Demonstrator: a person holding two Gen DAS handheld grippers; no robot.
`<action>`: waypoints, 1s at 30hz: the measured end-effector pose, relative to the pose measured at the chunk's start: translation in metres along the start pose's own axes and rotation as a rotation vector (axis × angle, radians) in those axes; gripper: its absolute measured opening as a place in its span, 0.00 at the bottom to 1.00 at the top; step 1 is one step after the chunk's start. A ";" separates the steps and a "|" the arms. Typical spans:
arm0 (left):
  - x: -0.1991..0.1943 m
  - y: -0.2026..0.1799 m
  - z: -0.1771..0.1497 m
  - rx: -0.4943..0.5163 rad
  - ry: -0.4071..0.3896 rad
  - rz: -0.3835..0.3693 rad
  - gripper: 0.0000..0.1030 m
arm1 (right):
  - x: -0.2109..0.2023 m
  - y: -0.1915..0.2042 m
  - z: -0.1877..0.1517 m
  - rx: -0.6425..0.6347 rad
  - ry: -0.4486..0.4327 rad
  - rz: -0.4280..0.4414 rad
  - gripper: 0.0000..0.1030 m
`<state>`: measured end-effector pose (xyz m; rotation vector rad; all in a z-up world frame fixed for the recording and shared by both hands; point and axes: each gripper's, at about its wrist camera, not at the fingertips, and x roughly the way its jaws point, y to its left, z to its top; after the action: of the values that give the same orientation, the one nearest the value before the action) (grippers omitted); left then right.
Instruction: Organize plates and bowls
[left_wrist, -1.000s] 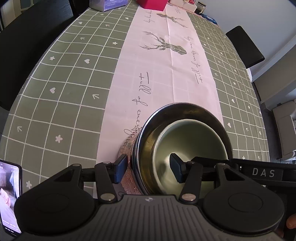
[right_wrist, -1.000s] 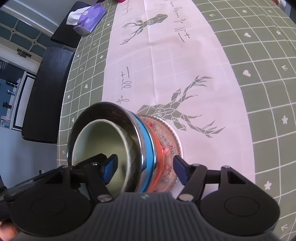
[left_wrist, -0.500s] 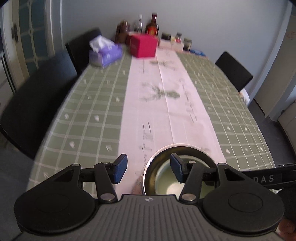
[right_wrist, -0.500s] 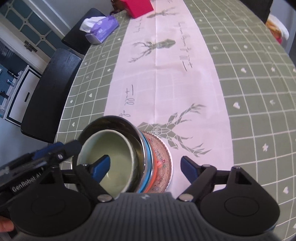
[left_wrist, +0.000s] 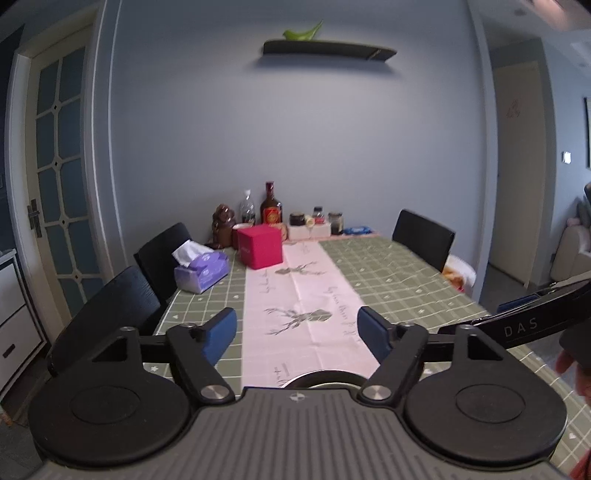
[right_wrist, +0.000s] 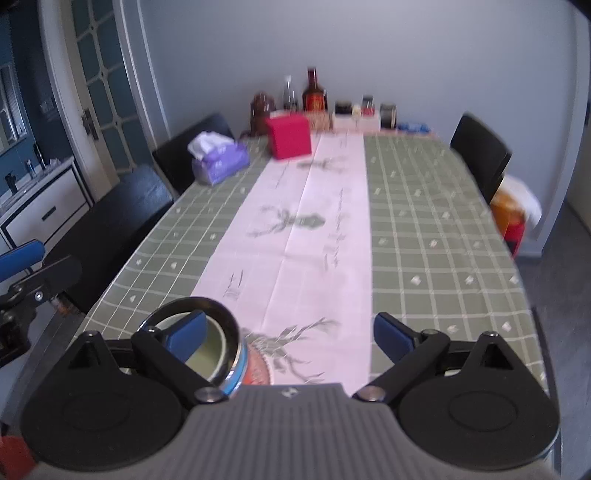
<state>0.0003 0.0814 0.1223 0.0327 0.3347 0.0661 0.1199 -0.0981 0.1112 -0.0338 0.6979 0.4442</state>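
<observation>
1. Left wrist view: the left gripper (left_wrist: 297, 330) has its blue-padded jaws spread wide, having just been opening, with nothing between them but the tablecloth beyond. Of the stack, this view shows only the curved rim of the steel bowl (left_wrist: 320, 379) peeking above the gripper body at the near edge. Only here do the wall shelf (left_wrist: 328, 50) with a green object on it and the doorway at the far right show. A dark bar marked "DAS" (left_wrist: 524, 321) crosses in from the right, with fingers of a hand (left_wrist: 567, 363) just below it.

2. Right wrist view: the right gripper (right_wrist: 288, 334) also stands wide apart, its jaws having just been opening and pinching nothing. Its left pad hangs in front of the steel bowl (right_wrist: 225, 325). This view shows what the other hides: a pale green bowl (right_wrist: 207, 360) nested inside the steel one, a blue bowl (right_wrist: 240, 365) under them and a patterned plate (right_wrist: 258, 365) at the bottom, all on the pink runner (right_wrist: 314, 236) at the near end of the table (right_wrist: 424, 221). The other gripper's blue pad shows at the left edge.

3. Around, in both views: a purple tissue box (right_wrist: 219, 162) and a red box (right_wrist: 289, 140) sit at the far left of the table, bottles and jars (right_wrist: 316, 92) stand against the far wall, and black chairs (right_wrist: 110, 218) flank the sides. The right view is somewhat blurred.
</observation>
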 end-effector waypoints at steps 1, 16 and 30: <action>-0.006 -0.004 -0.003 -0.001 -0.025 -0.007 0.87 | -0.008 -0.003 -0.006 -0.006 -0.034 -0.004 0.93; -0.053 -0.043 -0.064 0.039 -0.215 0.044 1.00 | -0.097 -0.011 -0.119 -0.047 -0.479 -0.048 0.97; -0.057 -0.042 -0.115 0.008 0.077 0.142 1.00 | -0.094 -0.002 -0.184 0.090 -0.335 -0.120 0.97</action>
<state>-0.0887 0.0377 0.0308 0.0621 0.4094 0.2067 -0.0562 -0.1685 0.0286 0.0814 0.3833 0.2933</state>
